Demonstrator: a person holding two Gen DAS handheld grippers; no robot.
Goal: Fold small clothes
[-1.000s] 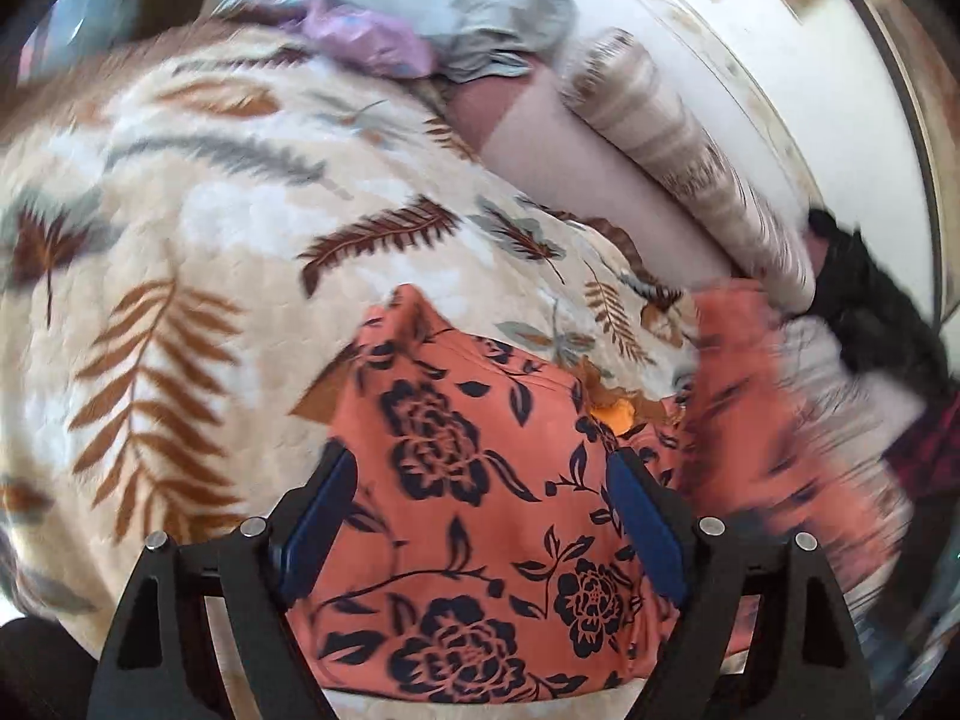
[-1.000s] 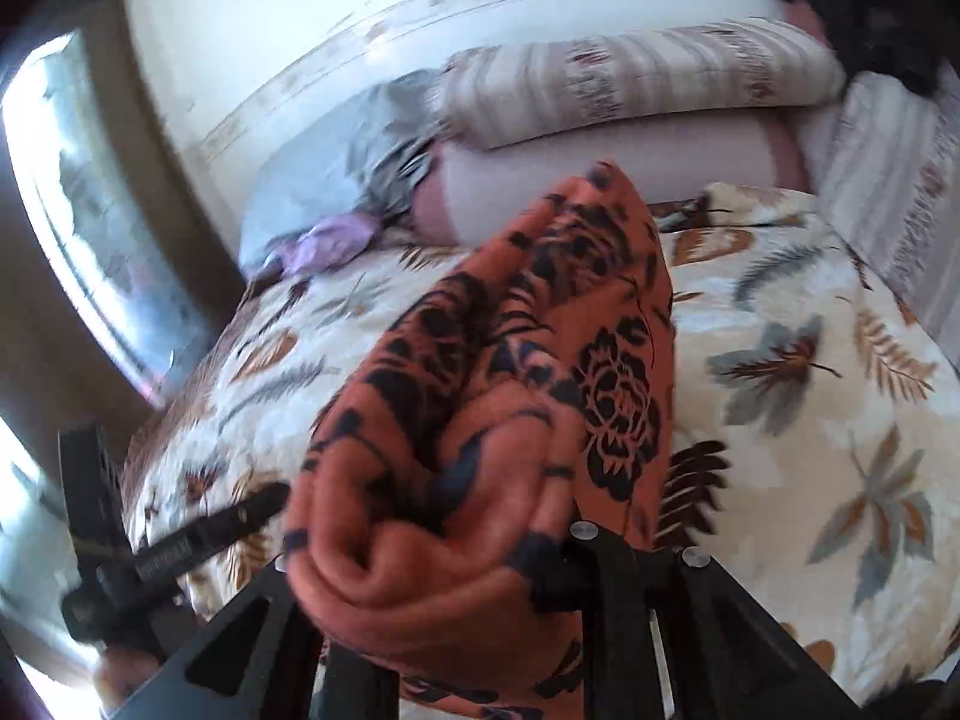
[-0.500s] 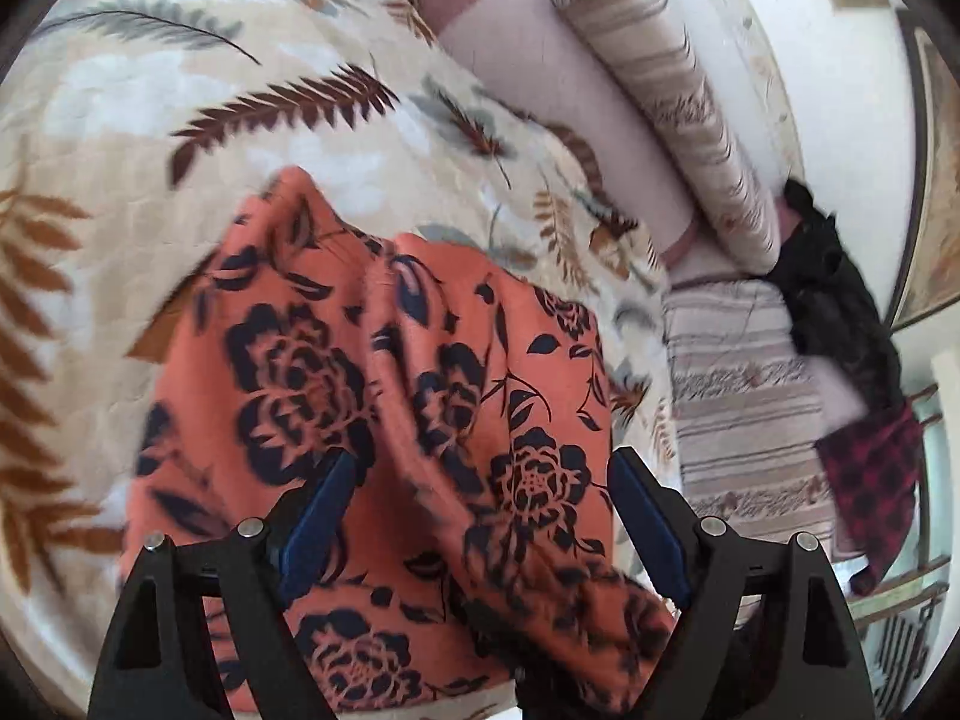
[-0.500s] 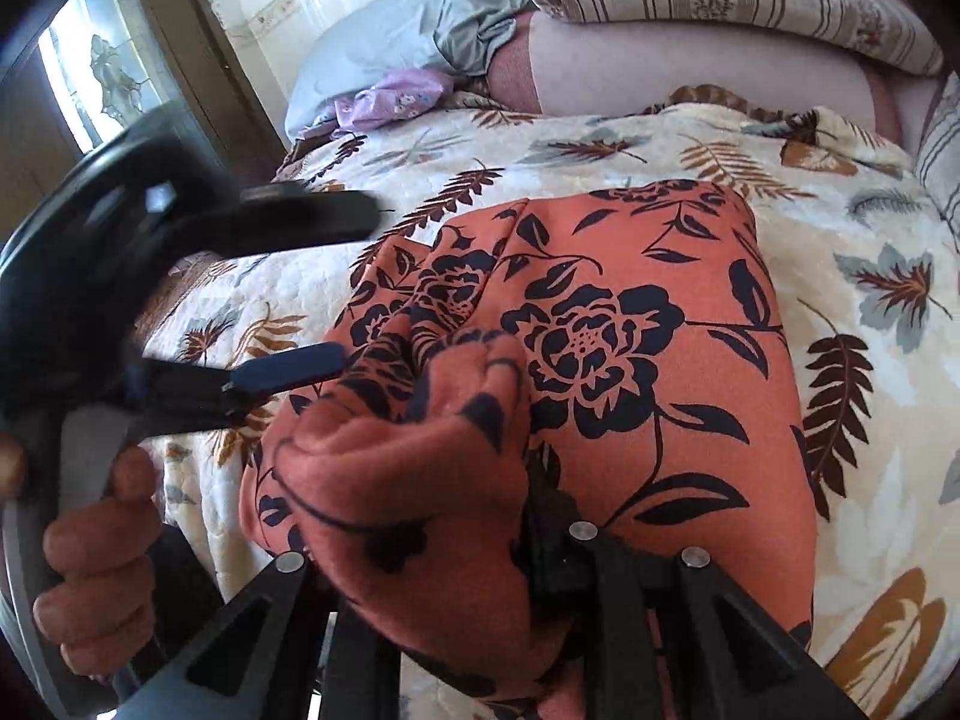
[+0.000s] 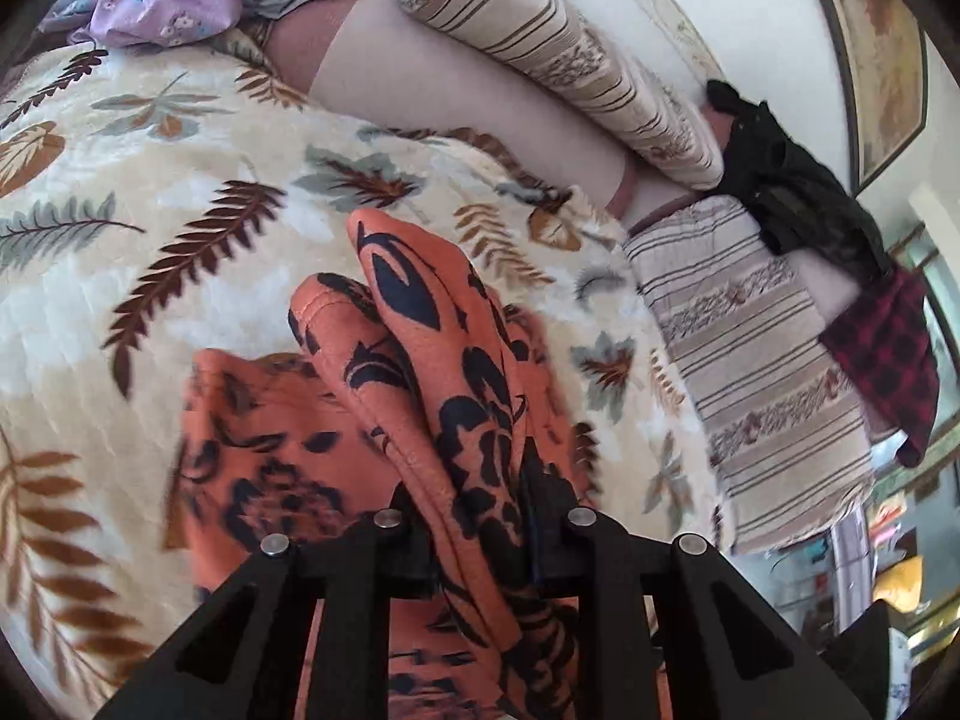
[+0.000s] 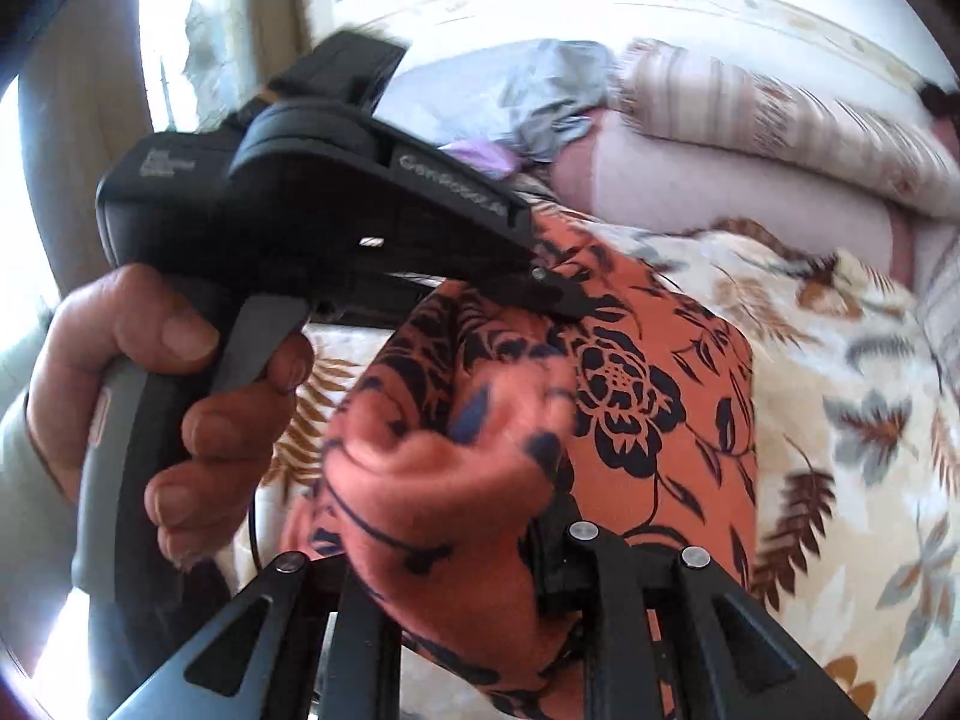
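While pinched, garment (image 5: 432, 372) between grippers (image 5: 474, 516)

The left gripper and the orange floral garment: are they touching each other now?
Touching. The left wrist view shows a bunched fold of the orange floral garment pinched inside the left gripper, whose jaws are closing on the cloth from both sides.

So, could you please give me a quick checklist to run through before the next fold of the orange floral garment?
1. Left gripper on the orange floral garment: jaws closing, a bunched fold between them: ok.
2. Right gripper on the garment: jaws opening slightly, a wad of cloth between them: ok.
3. Grippers apart from each other: close together, contact unclear: cannot tell.
4. Garment smooth: bunched and creased: not ok.
5. Bare leaf-print blanket beyond the garment: ok.
6. Edges aligned: hidden: cannot tell.
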